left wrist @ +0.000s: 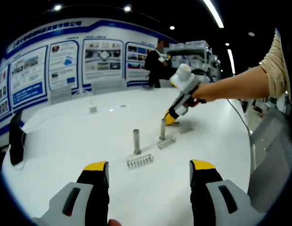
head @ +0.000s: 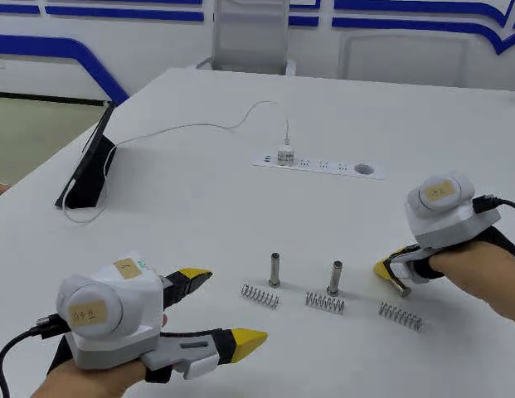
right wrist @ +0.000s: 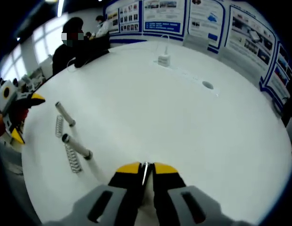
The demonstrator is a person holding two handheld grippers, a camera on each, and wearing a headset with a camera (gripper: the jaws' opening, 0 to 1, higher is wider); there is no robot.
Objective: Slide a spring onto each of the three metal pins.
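Springs (head: 325,303) lying beside the upright pins (head: 334,278) look light and squashy, so pinch one gently mid-coil with your wide-open, empty left gripper (head: 230,305) while your right gripper (head: 391,278) clamps the third pin (head: 400,288).

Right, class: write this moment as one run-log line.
left gripper: open | right gripper: shut on metal pin | upright pins: two on table | springs: three lying loose, none on a pin

This is looking like a meeting room or showroom: poster boards (left wrist: 66,61) are lining the blue-trimmed walls (head: 157,33), and a chair (head: 250,35) is standing behind a white worktop (head: 199,207) with an inset power strip (head: 319,164).
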